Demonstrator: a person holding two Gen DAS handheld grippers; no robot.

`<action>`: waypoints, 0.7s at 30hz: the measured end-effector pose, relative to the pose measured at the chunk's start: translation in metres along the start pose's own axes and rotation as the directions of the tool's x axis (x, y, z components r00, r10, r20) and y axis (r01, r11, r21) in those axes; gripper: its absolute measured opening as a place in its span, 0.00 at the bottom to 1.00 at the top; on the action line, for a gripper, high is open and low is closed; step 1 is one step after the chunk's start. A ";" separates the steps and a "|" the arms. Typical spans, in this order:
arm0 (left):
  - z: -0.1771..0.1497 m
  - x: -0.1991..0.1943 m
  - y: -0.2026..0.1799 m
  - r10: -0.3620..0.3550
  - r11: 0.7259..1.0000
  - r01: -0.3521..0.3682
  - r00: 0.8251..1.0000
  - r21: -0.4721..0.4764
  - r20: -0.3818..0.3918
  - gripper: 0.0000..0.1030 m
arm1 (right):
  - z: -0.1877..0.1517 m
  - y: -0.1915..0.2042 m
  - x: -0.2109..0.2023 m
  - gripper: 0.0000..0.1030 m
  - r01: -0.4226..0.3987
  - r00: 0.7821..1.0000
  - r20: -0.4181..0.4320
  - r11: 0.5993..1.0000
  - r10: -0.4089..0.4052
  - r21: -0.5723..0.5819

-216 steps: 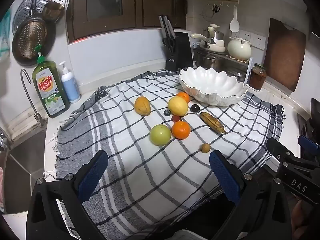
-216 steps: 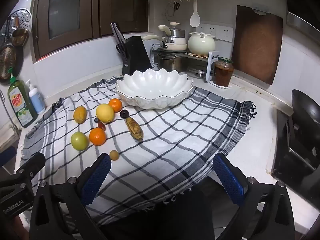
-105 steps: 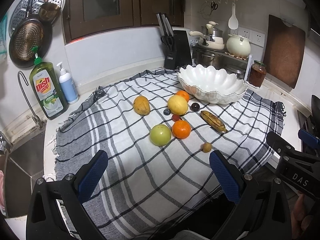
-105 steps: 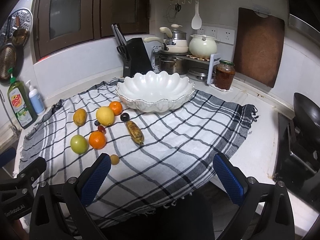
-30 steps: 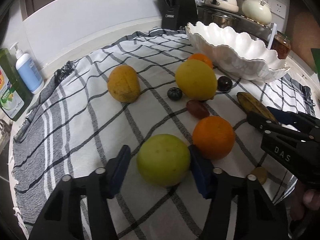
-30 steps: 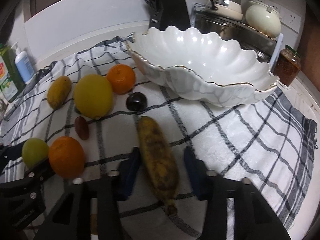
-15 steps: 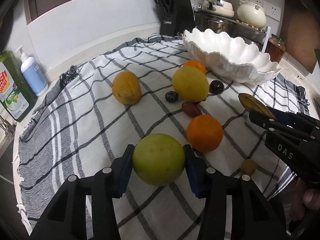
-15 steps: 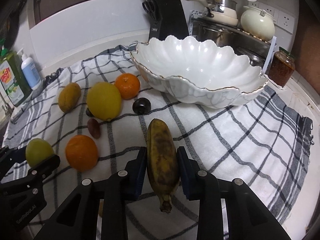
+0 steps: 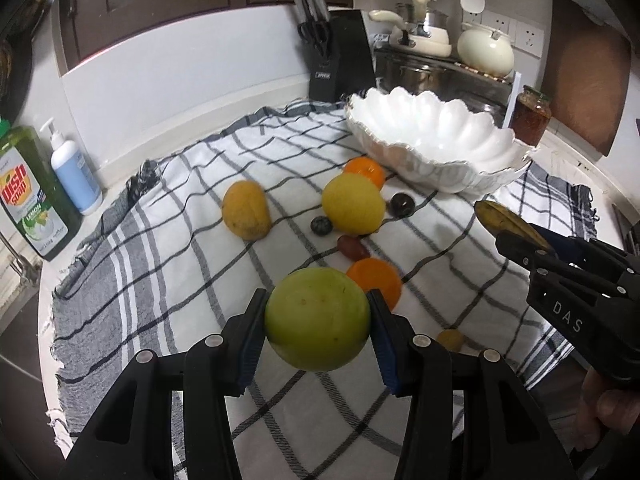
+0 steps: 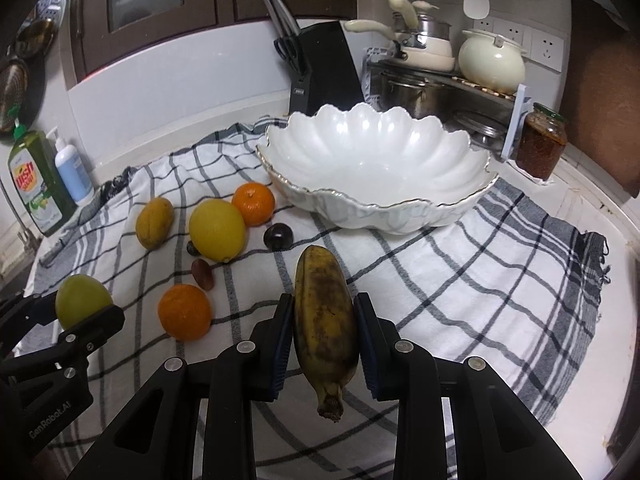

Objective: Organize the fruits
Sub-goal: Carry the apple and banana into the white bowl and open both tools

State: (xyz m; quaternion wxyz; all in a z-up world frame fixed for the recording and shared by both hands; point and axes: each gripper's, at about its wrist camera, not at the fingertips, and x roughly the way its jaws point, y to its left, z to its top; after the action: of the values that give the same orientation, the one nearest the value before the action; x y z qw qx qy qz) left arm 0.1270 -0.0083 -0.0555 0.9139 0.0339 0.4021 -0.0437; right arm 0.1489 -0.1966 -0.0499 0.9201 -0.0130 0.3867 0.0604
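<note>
My left gripper (image 9: 316, 330) is shut on a green apple (image 9: 317, 319) and holds it above the checked cloth (image 9: 168, 264). My right gripper (image 10: 322, 330) is shut on a spotted banana (image 10: 324, 320), lifted off the cloth. The white scalloped bowl (image 10: 376, 168) stands empty at the back; it also shows in the left wrist view (image 9: 436, 148). On the cloth lie a lemon (image 10: 217, 230), two oranges (image 10: 185, 312) (image 10: 254, 199), a mango (image 10: 154, 222), a dark plum (image 10: 277, 236) and small dark fruits.
A knife block (image 10: 324, 68) stands behind the bowl. A jar (image 10: 541, 144) and pots (image 10: 492, 60) are at the back right. Dish soap (image 9: 28, 200) and a pump bottle (image 9: 76, 176) stand at the left near the sink.
Both grippers closed on their fruit and lifted: the apple and the banana have risen off the cloth, and both views have pulled back and up.
</note>
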 end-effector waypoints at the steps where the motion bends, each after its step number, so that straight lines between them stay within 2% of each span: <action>1: 0.002 -0.002 -0.002 -0.002 1.000 0.002 1.000 0.003 0.006 0.47 | 0.001 -0.002 -0.003 0.30 0.003 1.000 0.007 1.000 -0.003 0.003; 11: 0.034 -0.013 -0.021 -0.038 0.999 0.036 0.997 0.032 0.066 0.47 | 0.022 -0.027 -0.021 0.30 0.050 0.996 0.073 0.998 -0.052 0.035; 21: 0.077 -0.006 -0.040 -0.075 0.995 0.068 0.991 0.069 0.113 0.47 | 0.051 -0.055 -0.018 0.30 0.095 0.988 0.119 0.994 -0.102 0.061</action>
State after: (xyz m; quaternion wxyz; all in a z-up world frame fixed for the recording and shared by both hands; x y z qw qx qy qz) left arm 0.1746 -0.0551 0.0000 0.9318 0.0465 0.3481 -0.0914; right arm 0.1791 -0.2491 -0.0026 0.9439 -0.0033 0.3302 0.0048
